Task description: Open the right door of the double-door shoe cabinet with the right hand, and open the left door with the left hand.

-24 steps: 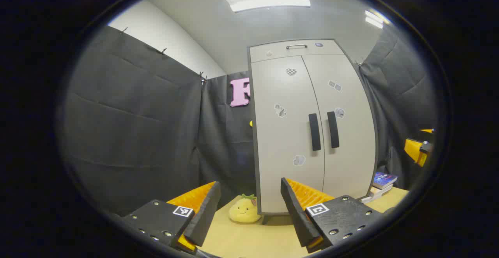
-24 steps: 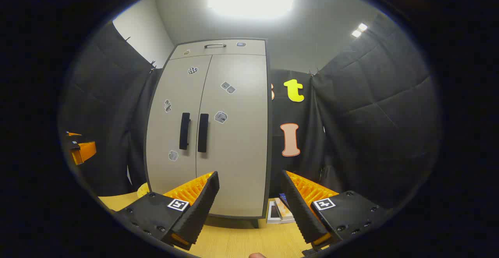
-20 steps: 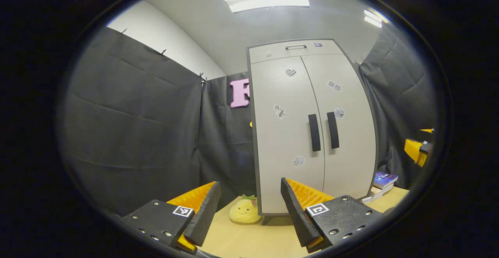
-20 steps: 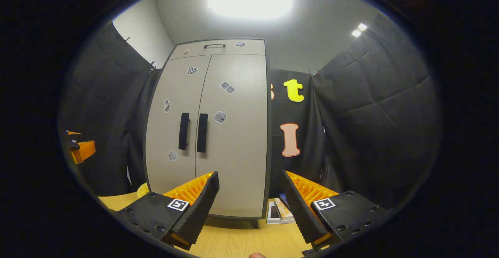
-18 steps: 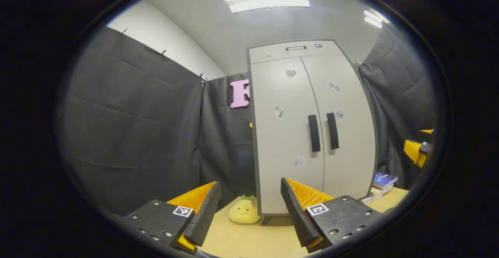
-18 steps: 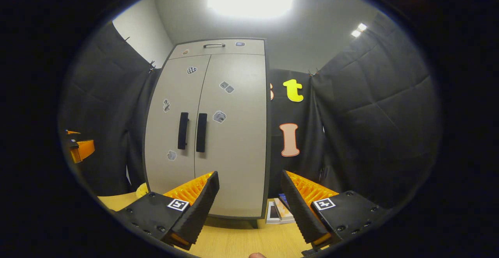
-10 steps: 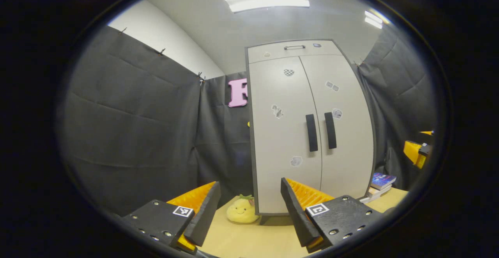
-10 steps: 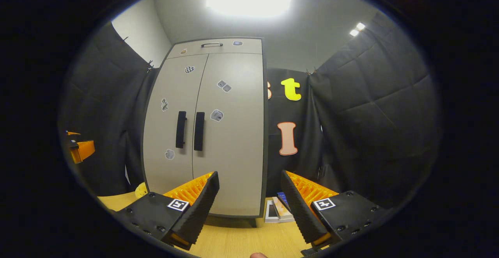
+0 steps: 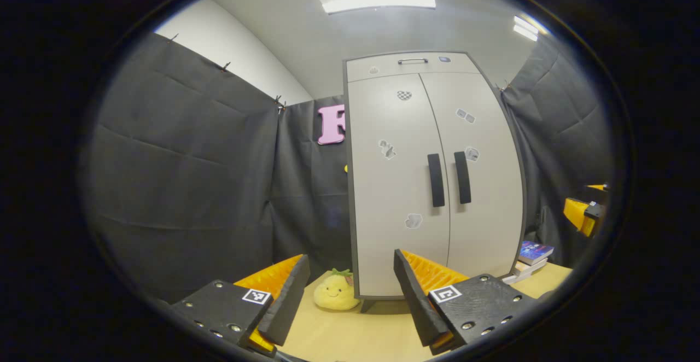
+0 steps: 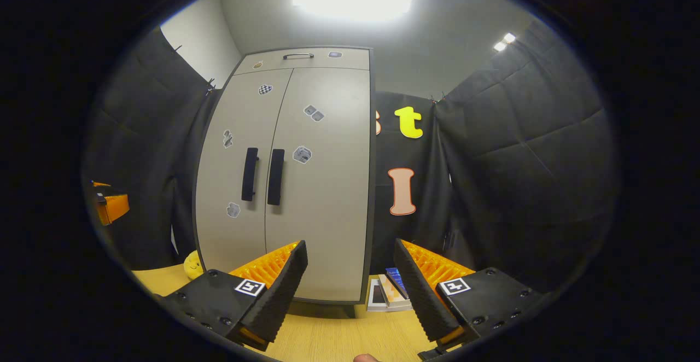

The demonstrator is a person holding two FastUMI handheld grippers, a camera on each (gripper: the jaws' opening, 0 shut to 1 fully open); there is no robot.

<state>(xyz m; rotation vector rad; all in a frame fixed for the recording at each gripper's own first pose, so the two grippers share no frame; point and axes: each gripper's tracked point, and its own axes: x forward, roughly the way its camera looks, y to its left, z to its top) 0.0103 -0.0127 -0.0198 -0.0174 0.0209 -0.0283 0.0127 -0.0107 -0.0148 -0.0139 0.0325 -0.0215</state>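
Left gripper view: the shoe cabinet (image 9: pixel 432 176) stands upright on the wooden tabletop (image 9: pixel 350 334), both doors closed. The left door (image 9: pixel 396 187) and right door (image 9: pixel 484 176) meet at a centre seam, and the two dark vertical handles flank that seam: left handle (image 9: pixel 436 180), right handle (image 9: pixel 462 177). A shallow drawer (image 9: pixel 410 66) with a small metal pull tops the cabinet. Stickers dot both door fronts (designs too small to make out). A yellow plush toy (image 9: pixel 334 292) sits on the tabletop at the cabinet's lower left corner. A stack of books (image 9: pixel 531 257) lies at the cabinet's lower right corner. The left gripper (image 9: pixel 350 296) hangs well short of the cabinet, fingers spread wide, nothing between them. The other gripper's body is at the far right edge, beyond the cabinet's right side.

Right gripper view: the same cabinet (image 10: pixel 306 187) is ahead and a little to the left, with the left handle (image 10: pixel 250 174) and right handle (image 10: pixel 275 176) side by side at the seam. Right gripper (image 10: pixel 350 296) is held well apart from the cabinet, fingers wide, empty. Books (image 10: pixel 385 296) lie flat on the tabletop (image 10: pixel 328 340) at the cabinet's right foot. The plush toy (image 10: pixel 192 264) peeks out at the cabinet's left foot. A fingertip (image 10: pixel 365 358) shows below the cabinet, at the bottom edge.
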